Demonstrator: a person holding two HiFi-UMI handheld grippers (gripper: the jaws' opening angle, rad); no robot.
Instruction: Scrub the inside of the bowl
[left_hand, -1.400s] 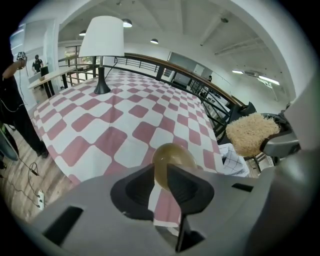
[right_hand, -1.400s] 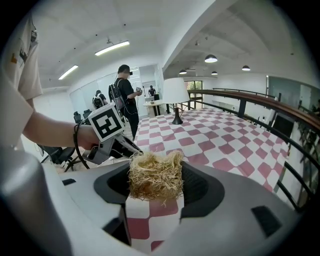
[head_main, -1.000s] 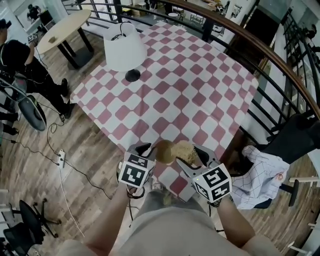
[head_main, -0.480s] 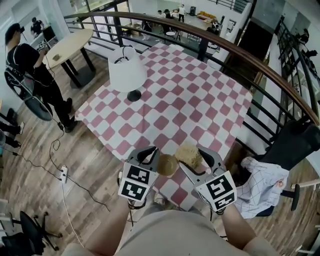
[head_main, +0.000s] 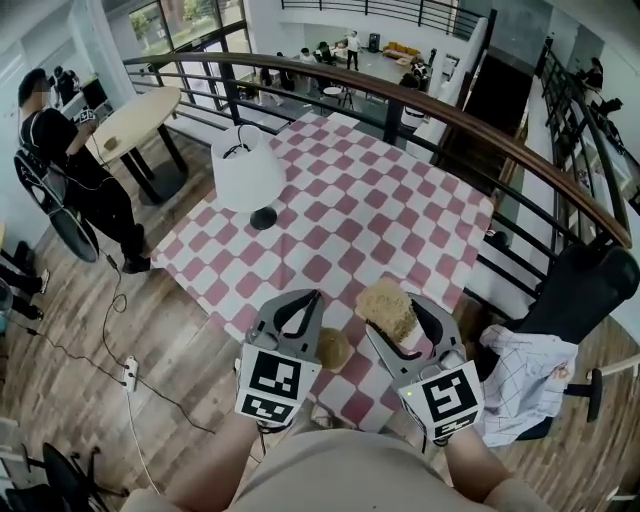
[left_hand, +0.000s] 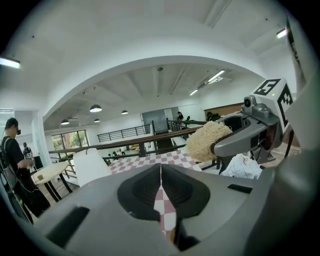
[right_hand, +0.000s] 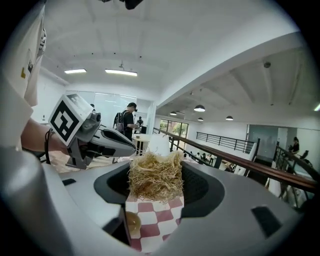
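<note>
Grey left gripper (head_main: 305, 300): jaws have just been closing, now together on nothing; you've lifted it clear.
Bowl (head_main: 333, 350): on the checked cloth (head_main: 330, 200), under your grippers, held by neither.
Right gripper (head_main: 395, 318): clamps the scrubber (head_main: 385, 300), raised too.
Meaning: scrubbing looks finished or paused.

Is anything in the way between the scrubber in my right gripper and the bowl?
Nothing visible. The bowl lies open beside the shut left gripper; only air separates it from the scrubber in the right gripper.

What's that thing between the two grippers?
The small brown bowl on the checkered tablecloth; the head view shows it between left gripper and right gripper.
</note>
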